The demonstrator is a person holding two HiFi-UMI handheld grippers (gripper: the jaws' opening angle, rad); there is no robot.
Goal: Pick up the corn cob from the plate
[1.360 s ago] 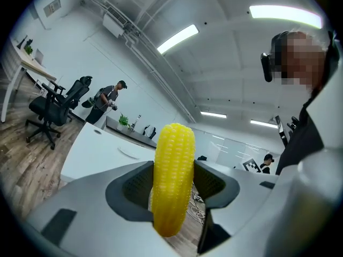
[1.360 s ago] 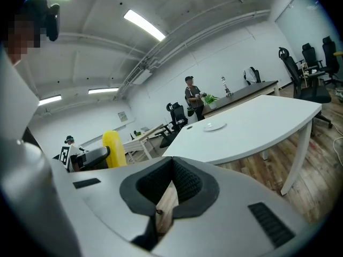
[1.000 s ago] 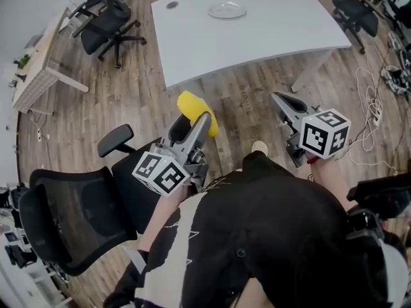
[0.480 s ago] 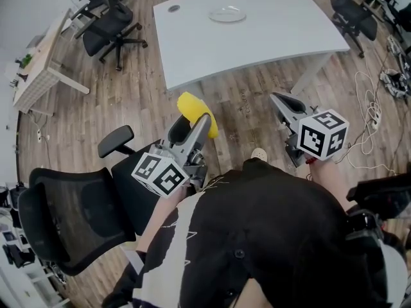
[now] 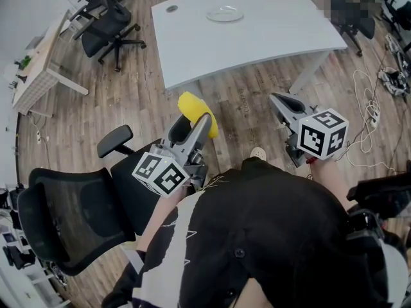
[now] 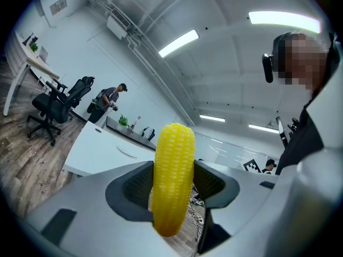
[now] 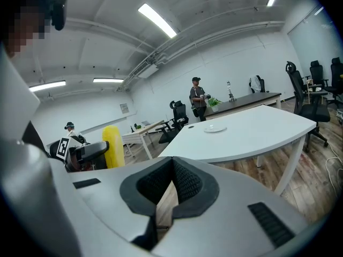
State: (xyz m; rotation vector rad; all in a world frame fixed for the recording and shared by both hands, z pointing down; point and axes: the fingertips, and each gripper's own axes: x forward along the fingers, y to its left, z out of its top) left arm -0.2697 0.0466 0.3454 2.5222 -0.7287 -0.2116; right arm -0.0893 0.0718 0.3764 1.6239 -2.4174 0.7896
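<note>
Corn cob point(image 6: 174, 159): yellow, upright, clamped between pads of left gripper point(image 6: 173, 185); off plate point(image 5: 225, 14), over wood floor point(image 5: 244, 101), well short of white surface point(image 5: 270, 40). Right gripper point(image 7: 170, 182): jaws closed together at tips, nothing between. Plate: on far part of surface. Black office chair point(image 5: 70, 210): beside left gripper.

White table point(image 5: 257, 40), clear plate point(image 5: 225, 15) on it
</note>
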